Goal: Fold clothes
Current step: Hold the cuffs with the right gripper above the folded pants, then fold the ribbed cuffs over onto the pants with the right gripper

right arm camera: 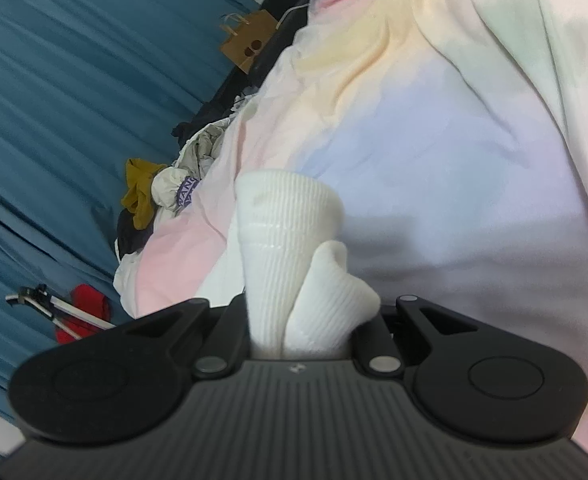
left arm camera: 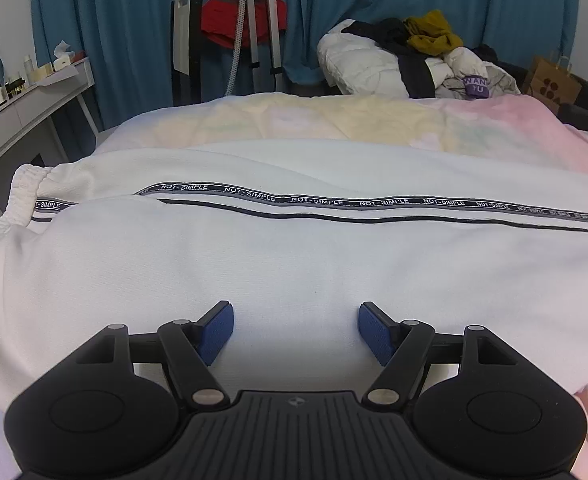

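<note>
Holding ribbed cuff (right arm camera: 289, 240) of white trousers (left arm camera: 294, 256) pinched in right gripper (right arm camera: 300, 332); left gripper (left arm camera: 296, 330) hovering wide open, empty. Carrying cuff leftward toward waistband (left arm camera: 21, 196), keeping edges aligned on bed (left arm camera: 334, 120).

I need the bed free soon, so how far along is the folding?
Done: the white track pants lie on the pastel duvet, seemingly doubled leg on leg. In hand: the right gripper pinches a white ribbed cuff, while the left gripper hovers open over the pants. Left: folding them shorter, plus the clothes pile behind.
</note>
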